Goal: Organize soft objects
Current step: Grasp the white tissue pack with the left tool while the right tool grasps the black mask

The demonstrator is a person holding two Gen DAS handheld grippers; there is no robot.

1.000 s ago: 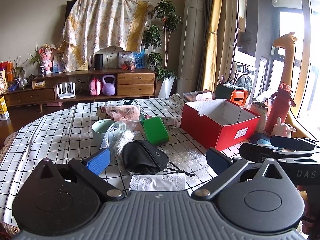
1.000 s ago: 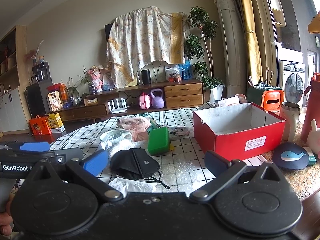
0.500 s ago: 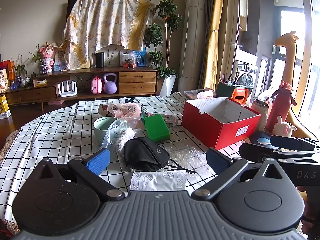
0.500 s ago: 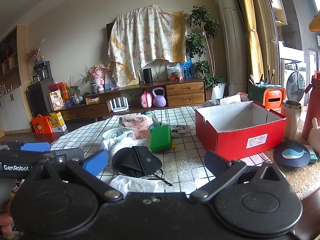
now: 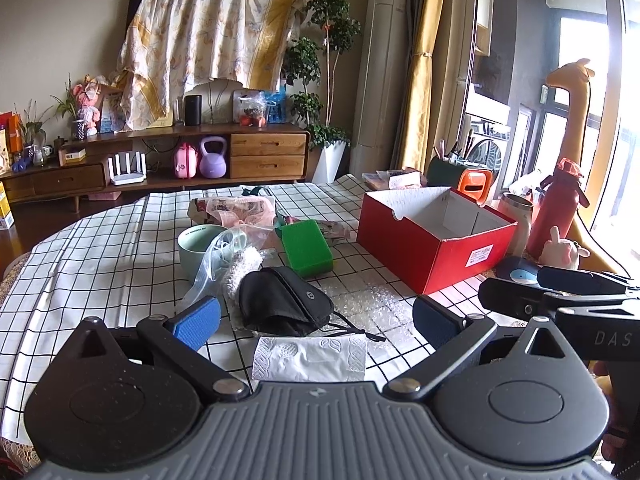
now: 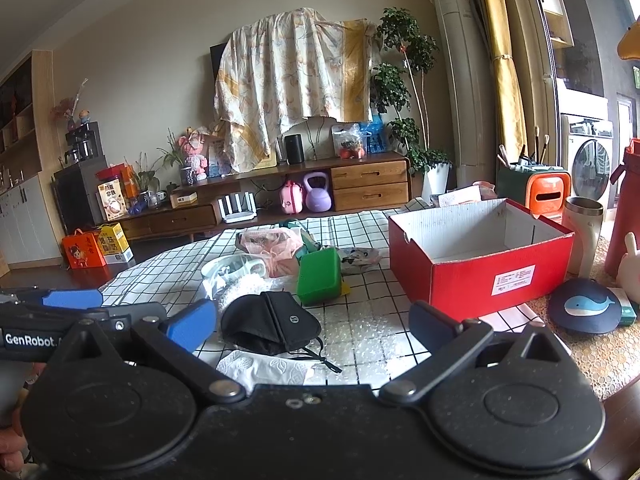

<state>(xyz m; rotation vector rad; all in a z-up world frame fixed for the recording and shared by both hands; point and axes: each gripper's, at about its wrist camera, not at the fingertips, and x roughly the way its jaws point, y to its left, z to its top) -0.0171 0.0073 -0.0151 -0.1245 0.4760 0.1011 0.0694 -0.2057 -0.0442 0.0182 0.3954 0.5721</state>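
Black folded face mask (image 5: 282, 302) on the checked desk (image 5: 100, 248).
Ear loops trail loose; both grippers' jaws gape wide, holding nothing.

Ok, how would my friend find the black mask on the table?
Start at the red box on the checked tablecloth. Left of it sits a green sponge, and just in front of that lies the black mask. It is the only black, folded thing there, behind the white tissue.

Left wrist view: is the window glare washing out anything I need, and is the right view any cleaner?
Left wrist view: window blown out white, but red box and black mask stay clear. Right wrist view: even light, no glare; edges bend.
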